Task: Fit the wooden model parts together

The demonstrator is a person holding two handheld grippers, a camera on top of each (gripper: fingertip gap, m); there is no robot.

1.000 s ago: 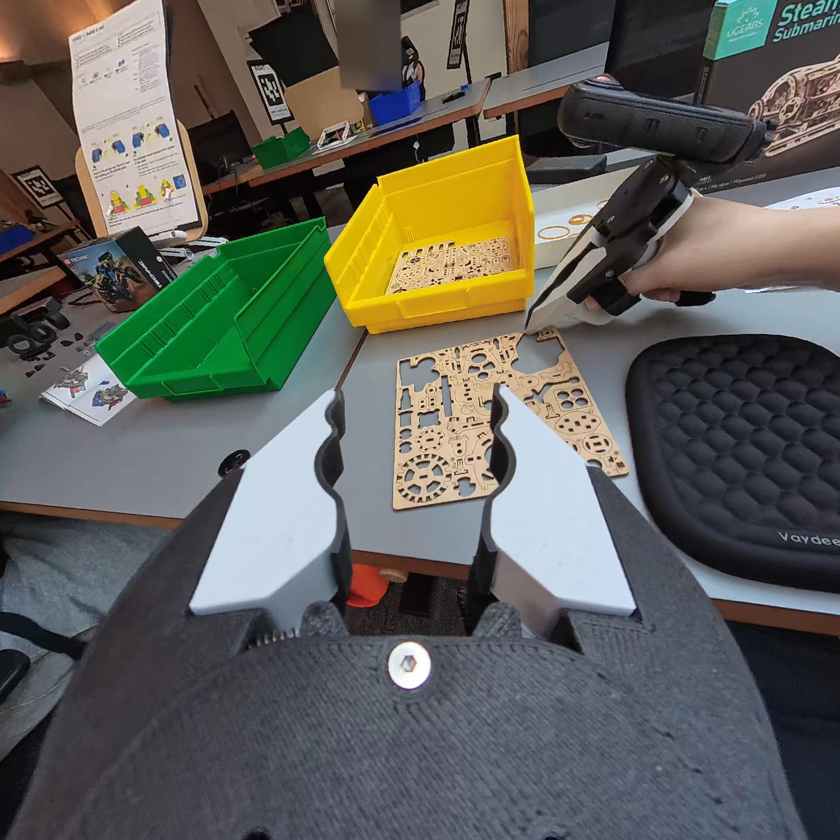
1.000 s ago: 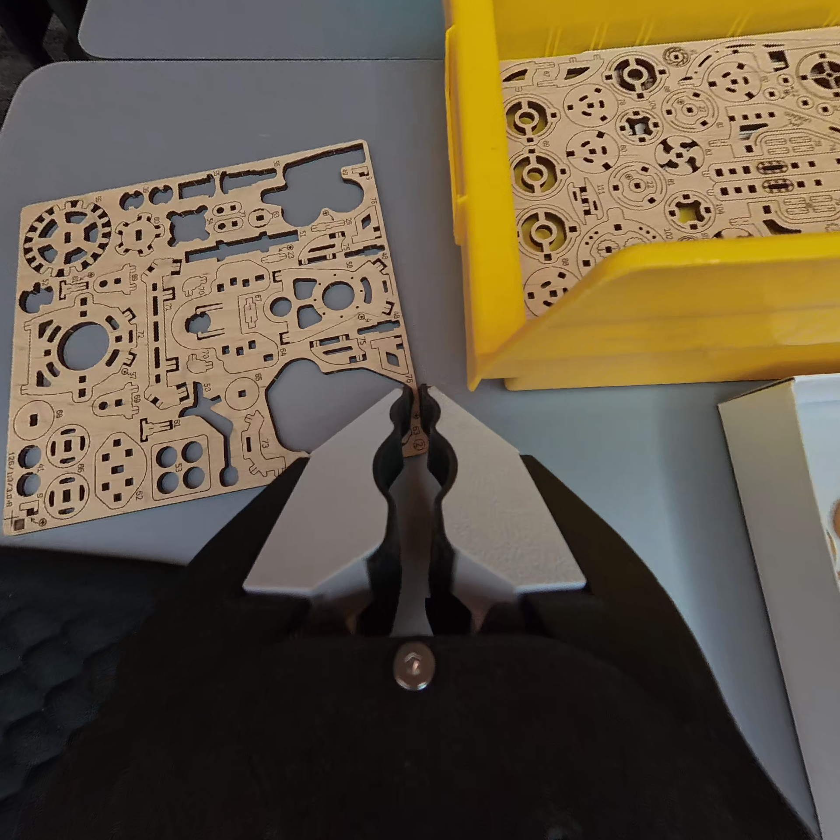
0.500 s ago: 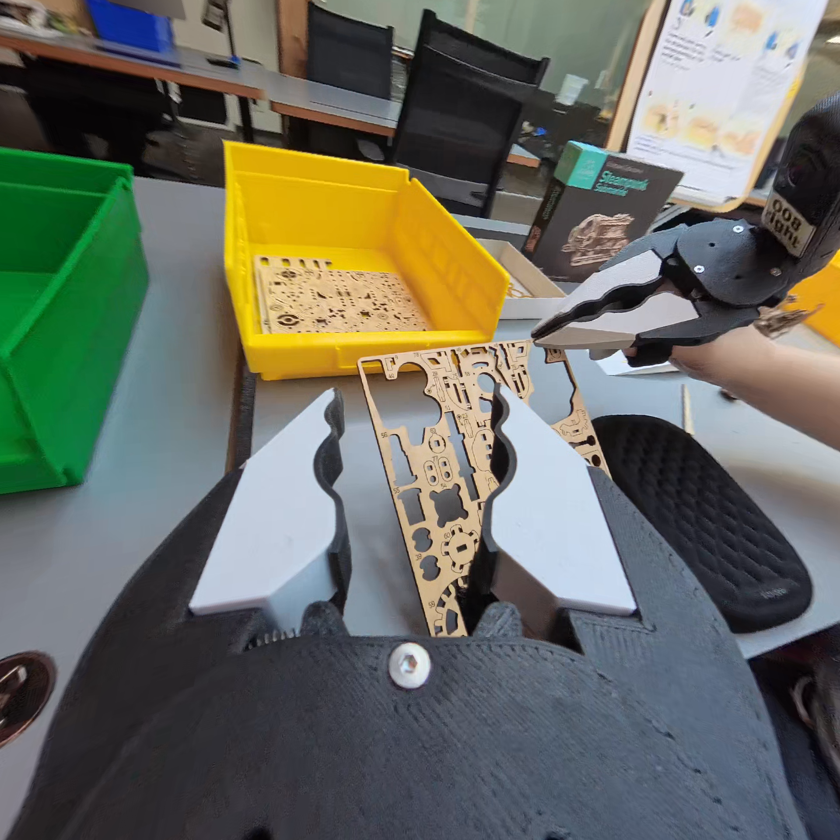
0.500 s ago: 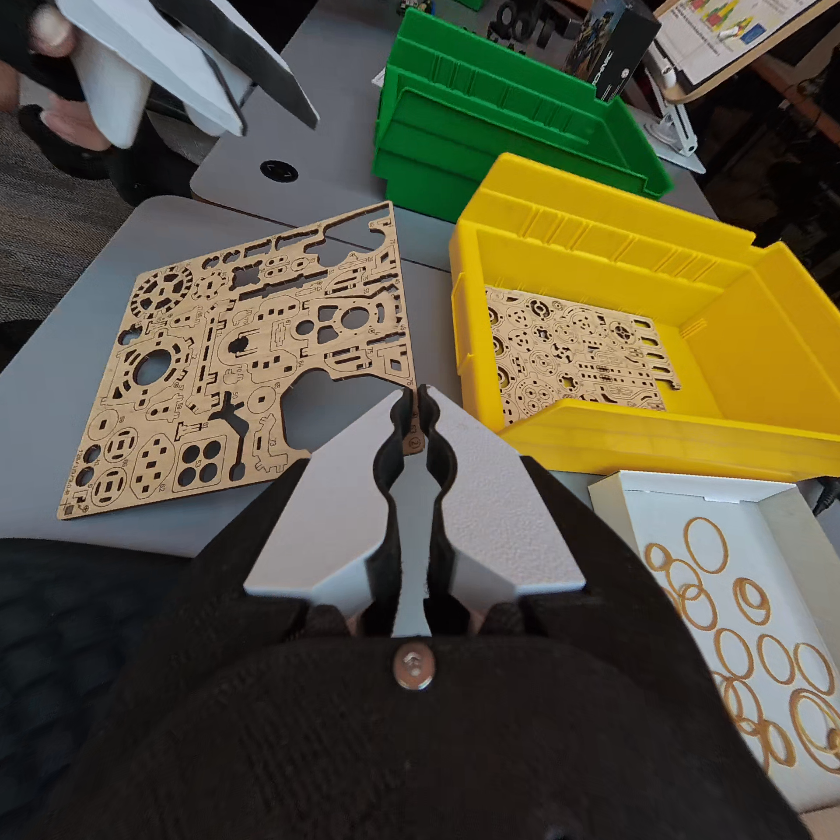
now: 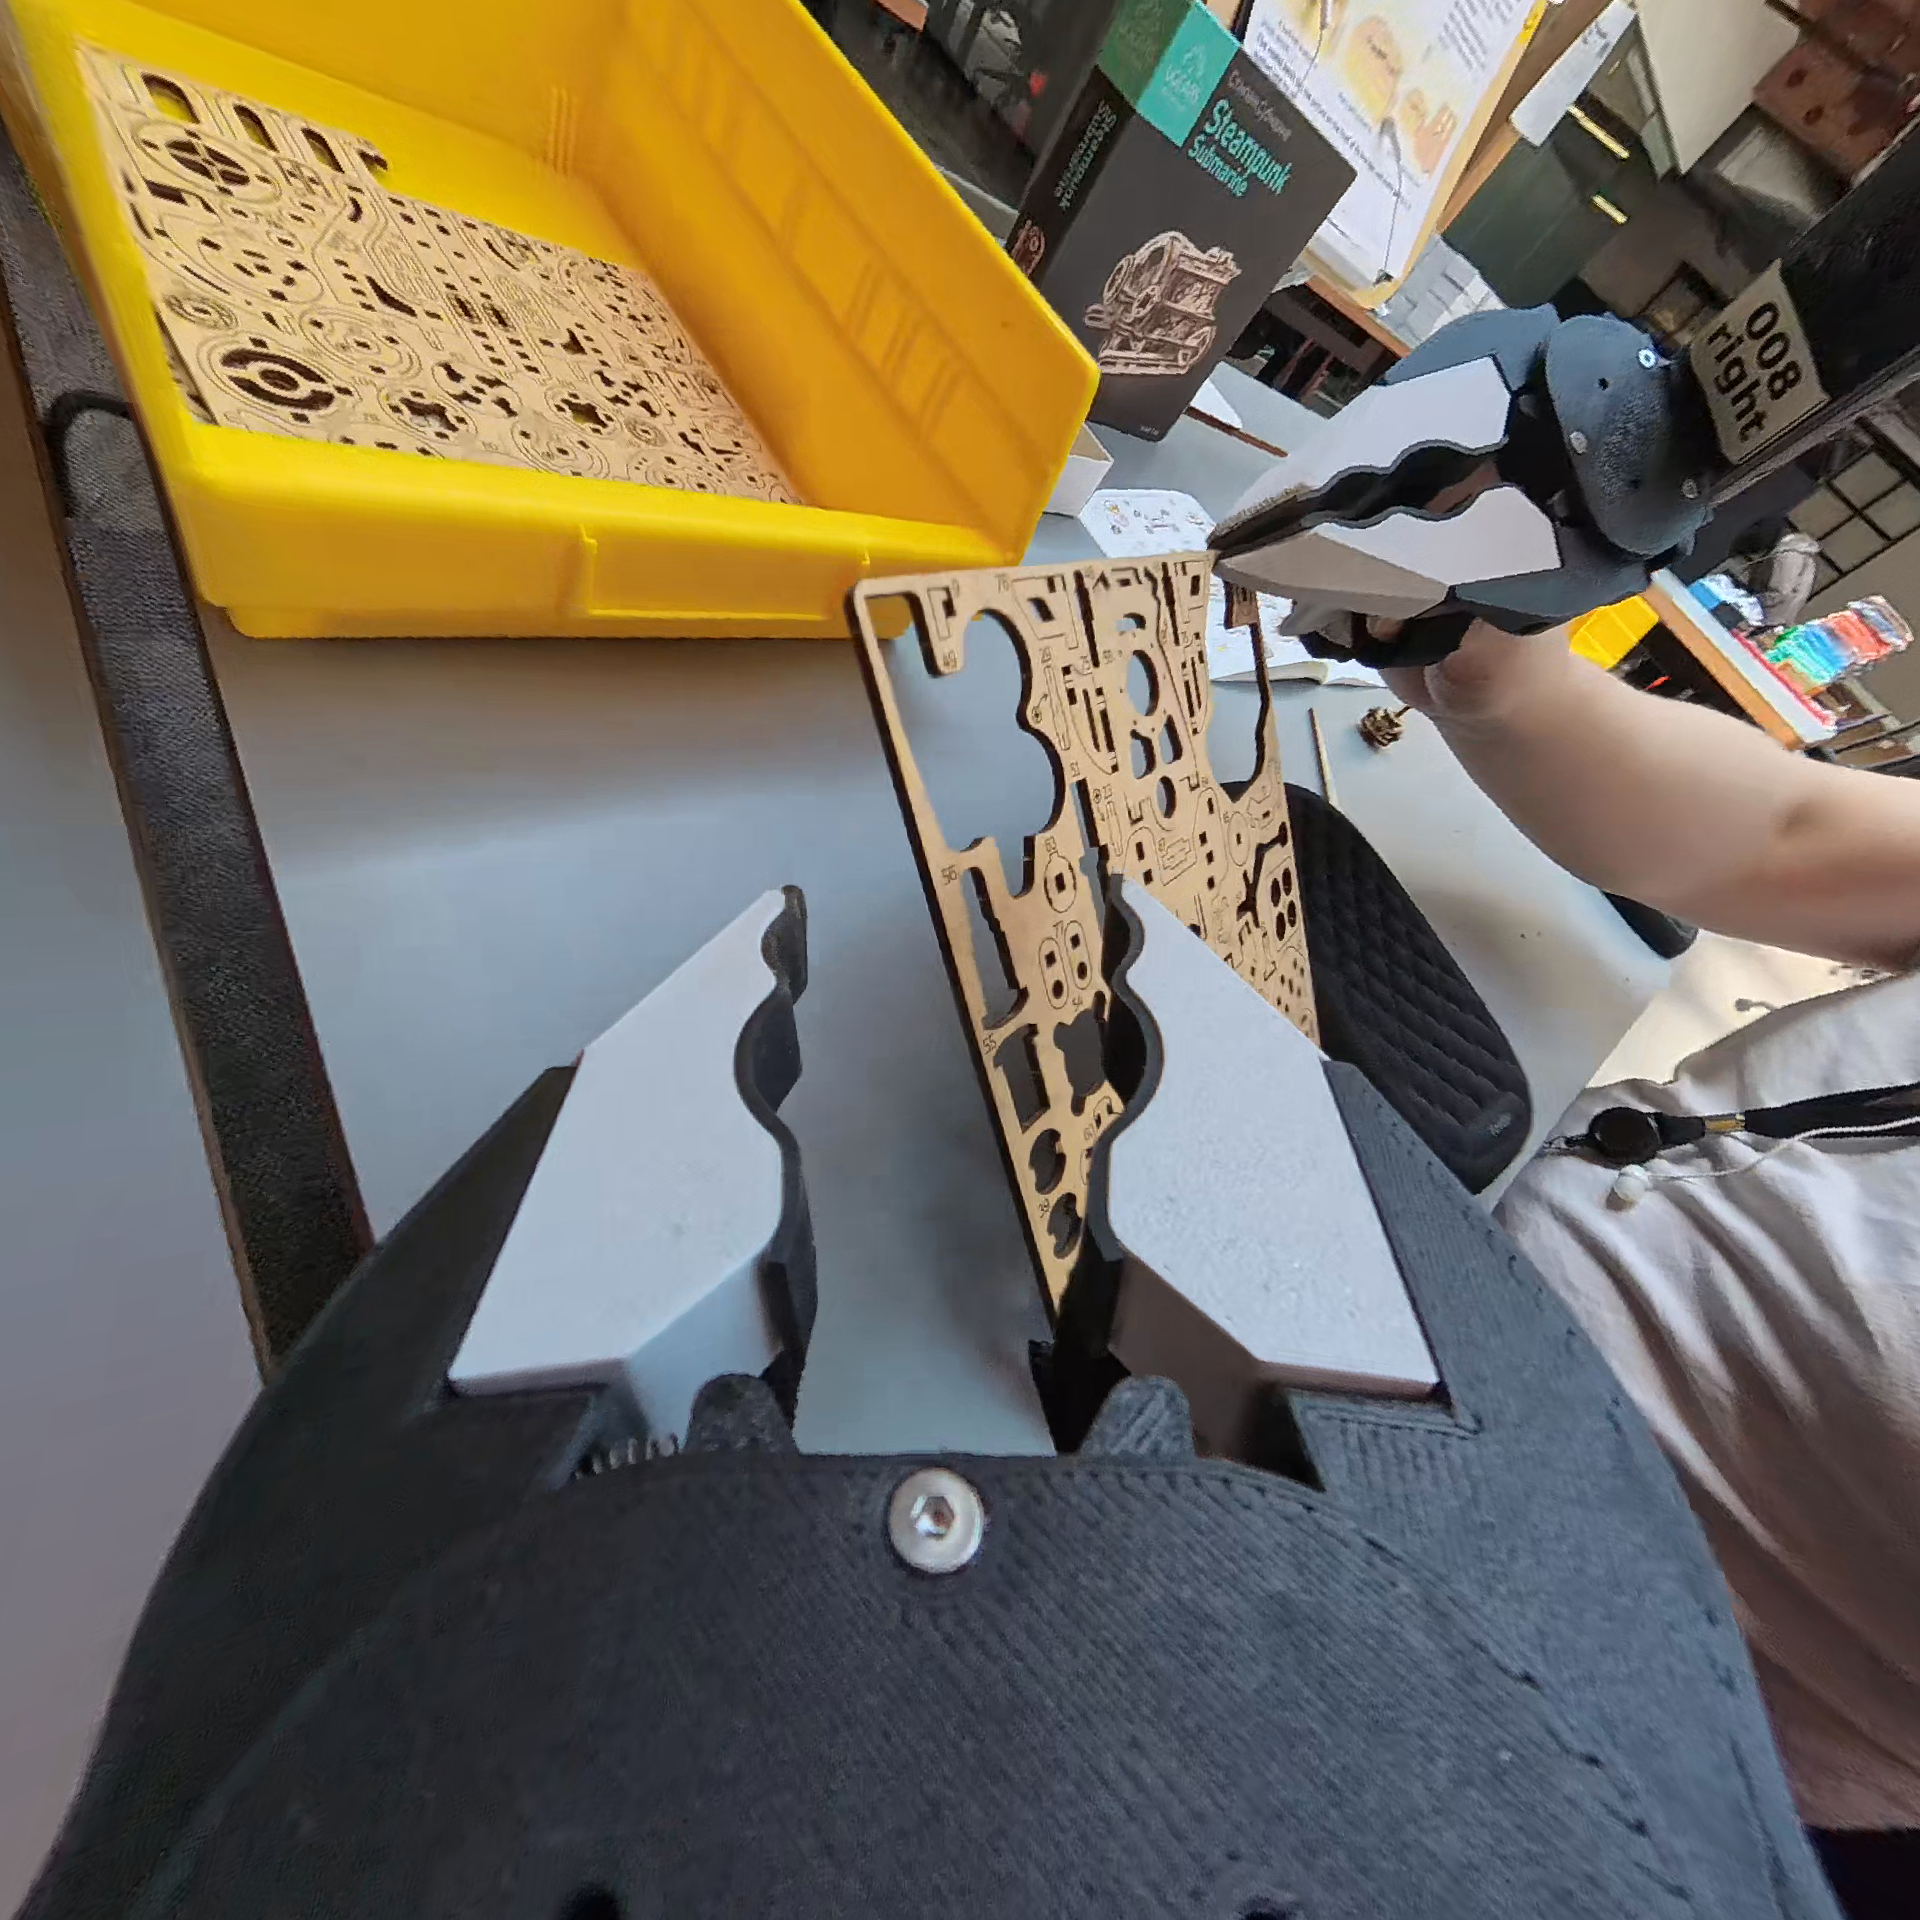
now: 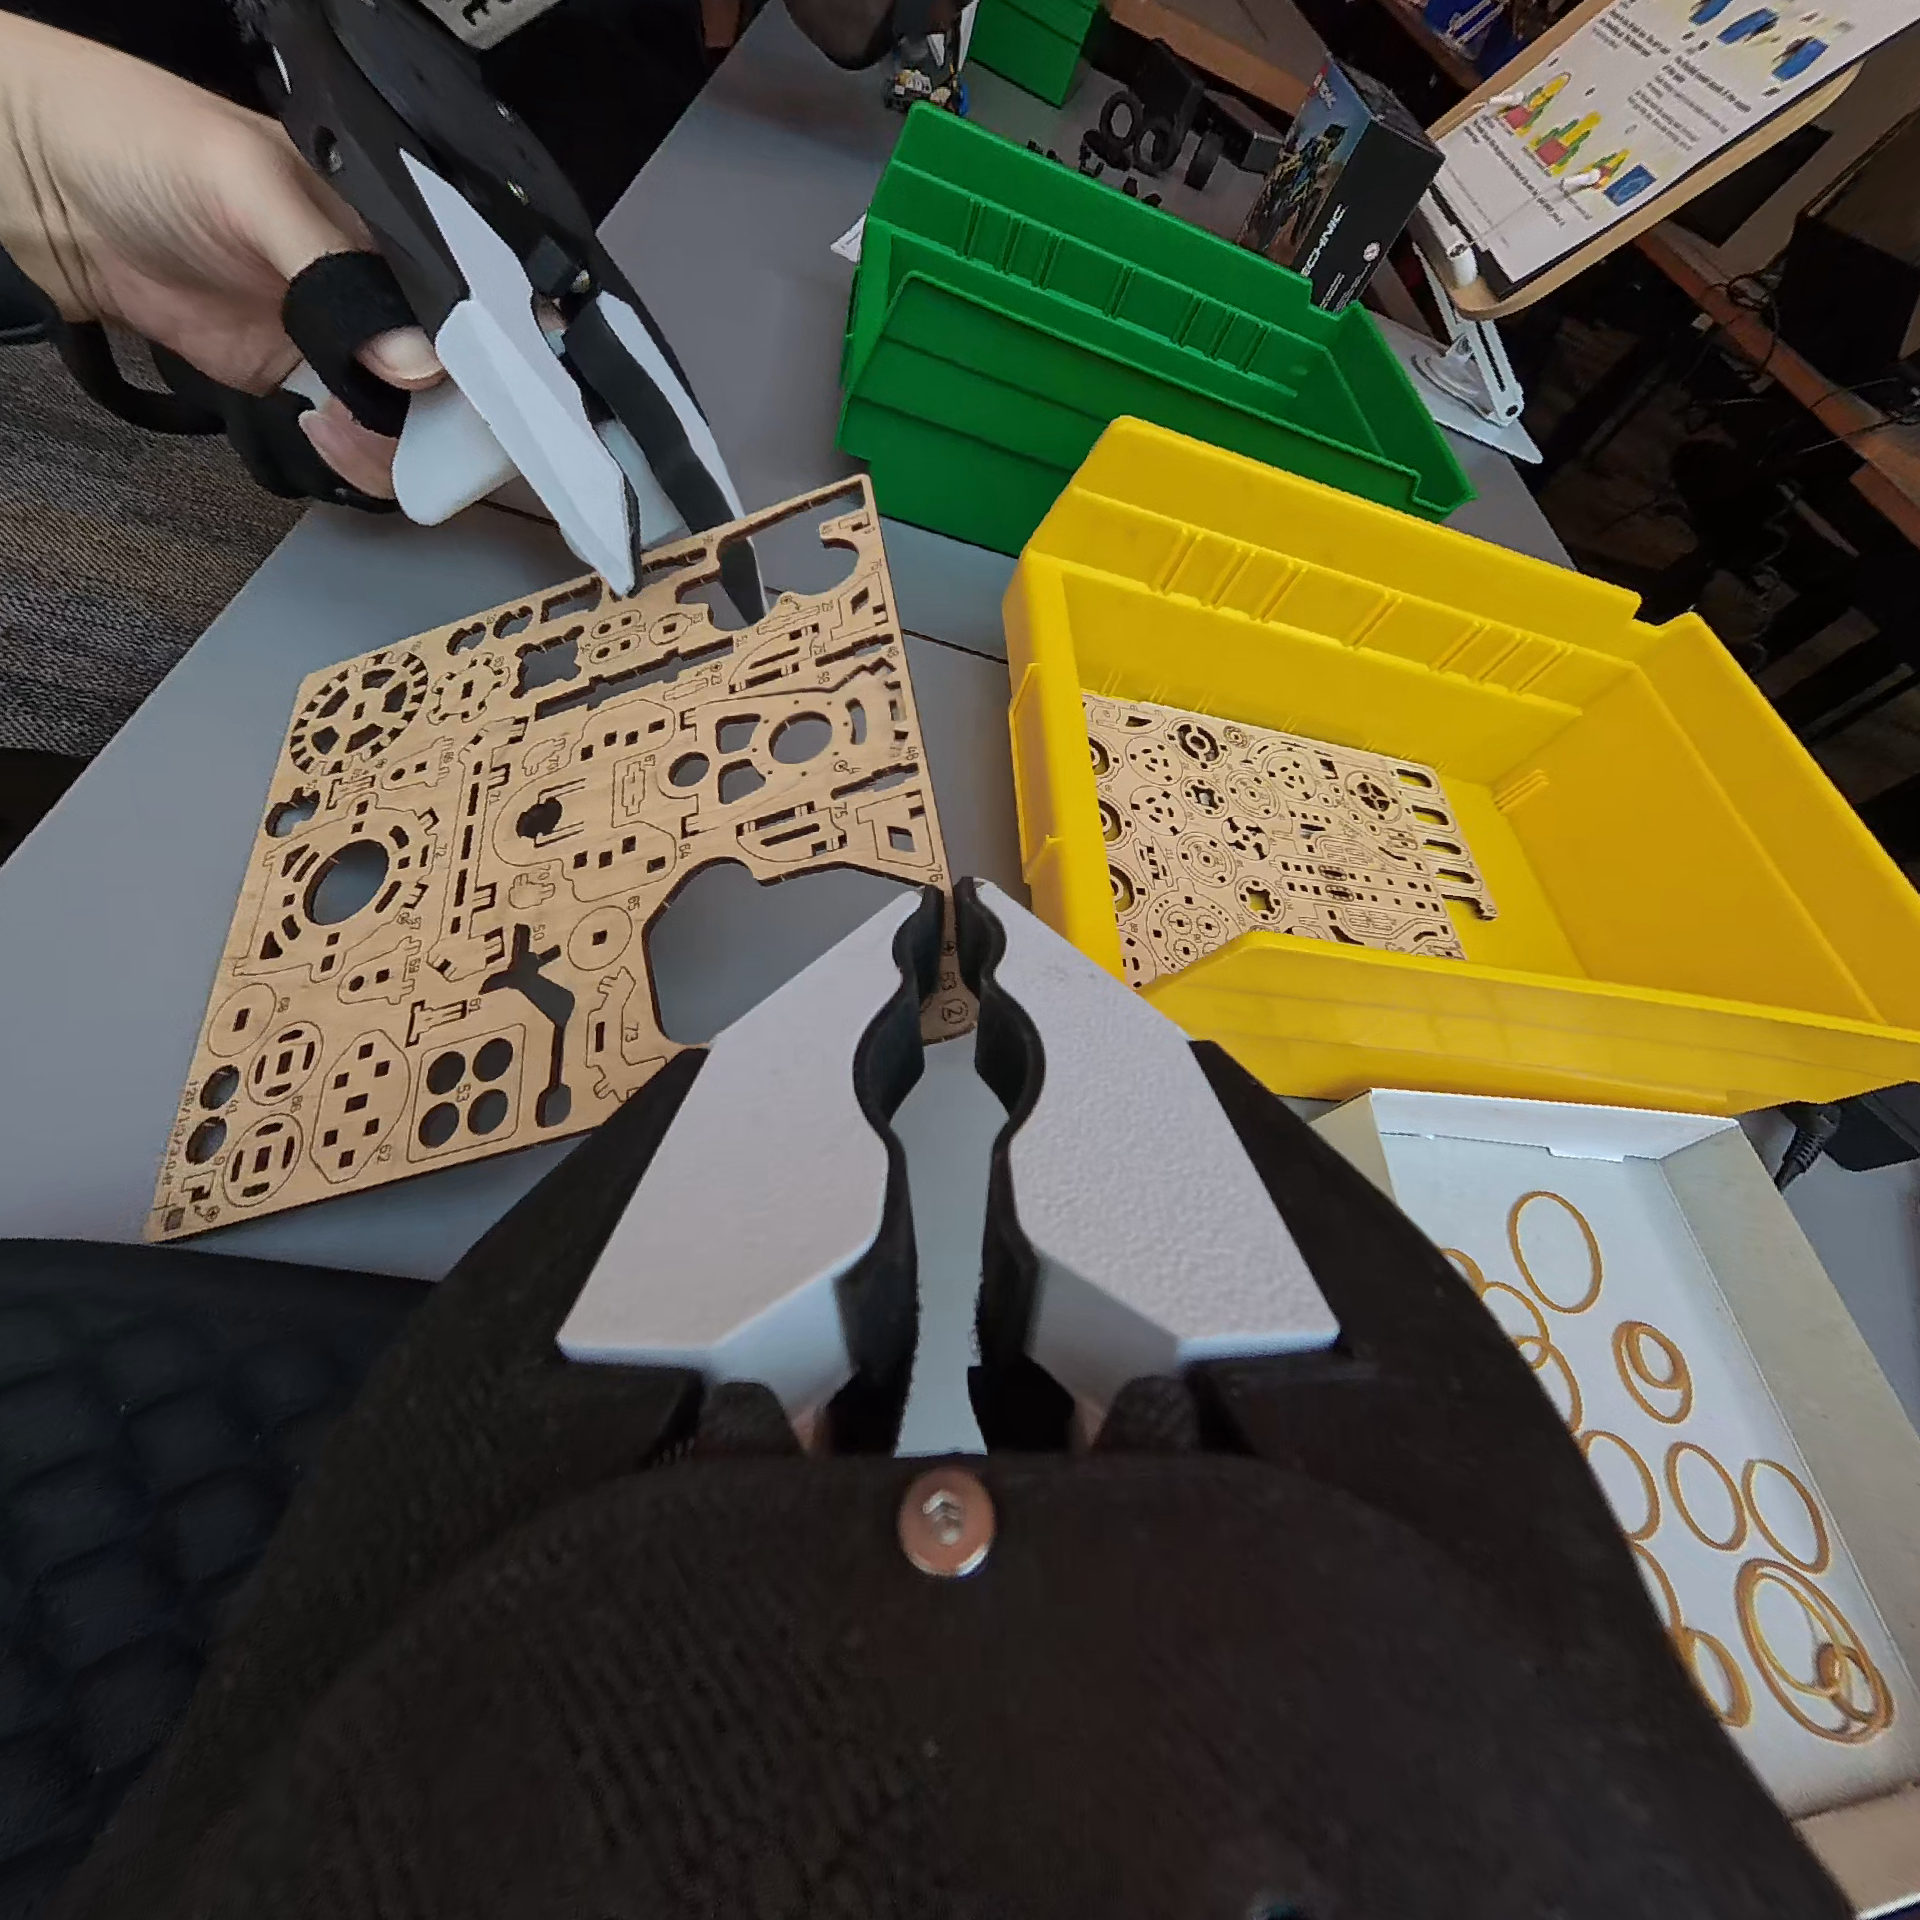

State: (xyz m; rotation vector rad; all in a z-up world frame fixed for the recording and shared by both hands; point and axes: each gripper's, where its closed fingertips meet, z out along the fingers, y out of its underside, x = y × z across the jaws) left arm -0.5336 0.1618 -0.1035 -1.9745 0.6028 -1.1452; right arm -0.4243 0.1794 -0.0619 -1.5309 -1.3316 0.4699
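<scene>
A laser-cut wooden parts sheet (image 6: 613,800) is held over the grey table, tilted, with one corner raised. My right gripper (image 6: 951,894) is shut on that near corner; it also shows in the left wrist view (image 5: 1221,545). My left gripper (image 5: 948,899) is open, with the opposite edge of the sheet (image 5: 896,665) standing between its jaws, close to the right finger. In the right wrist view the left gripper (image 6: 686,597) straddles the sheet's far edge. A second wooden sheet (image 6: 1278,831) lies flat in the yellow bin (image 6: 1507,1018).
The yellow bin (image 5: 582,561) stands just behind the sheet, with a green bin (image 6: 1091,364) beyond it. A white box (image 6: 1621,1164) of tan rings is at the right, a black padded mat (image 5: 1392,987) lies near the table's front edge, and a dark product box (image 5: 1174,239) stands behind.
My right gripper has lifted its corner of the sheet off the table. My left gripper has swung round and come in over the opposite edge, jaws either side.
</scene>
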